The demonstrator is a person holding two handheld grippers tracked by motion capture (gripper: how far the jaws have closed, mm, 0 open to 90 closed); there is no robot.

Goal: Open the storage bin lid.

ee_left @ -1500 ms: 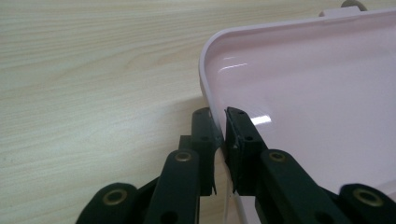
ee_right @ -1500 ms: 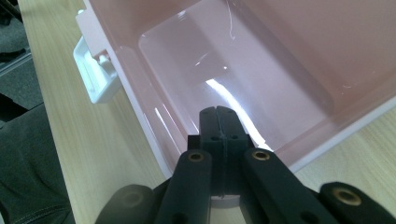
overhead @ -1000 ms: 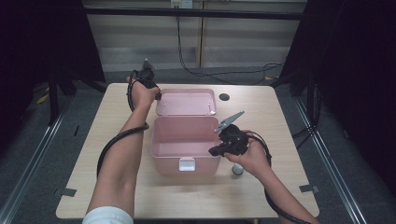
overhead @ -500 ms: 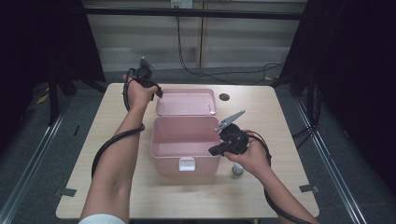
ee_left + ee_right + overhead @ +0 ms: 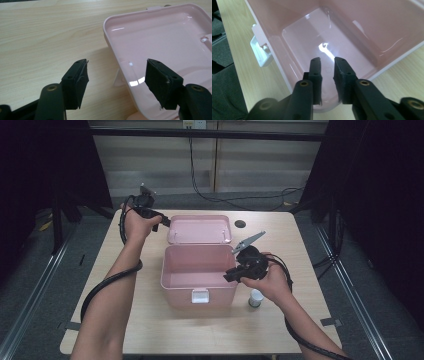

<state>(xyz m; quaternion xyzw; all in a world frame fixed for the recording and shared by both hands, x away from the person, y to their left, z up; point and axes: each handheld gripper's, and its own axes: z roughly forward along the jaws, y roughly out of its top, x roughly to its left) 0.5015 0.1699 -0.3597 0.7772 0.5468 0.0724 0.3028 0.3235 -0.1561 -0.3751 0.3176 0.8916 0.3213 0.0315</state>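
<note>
Pale wood-grain bench [image 5: 150, 330] on grey floor, dark curtains either side, carrying an open pink plastic box [image 5: 197, 272] at centre with its lid [image 5: 199, 229] laid back; left tongs [image 5: 116, 77] just opening, empty, over the lid's edge; right tongs [image 5: 327, 72] just opening, narrowly parted, empty, above the box's interior.

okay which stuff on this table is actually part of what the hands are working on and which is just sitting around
In the job:
- pink box, open
- its lid, flat on the table behind it
- left gripper, jaws apart at the lid's corner, nothing between them
- right gripper, narrow gap, over the box's rim

Lying about:
- small white container right of the box
- dark round spot on the table
</note>
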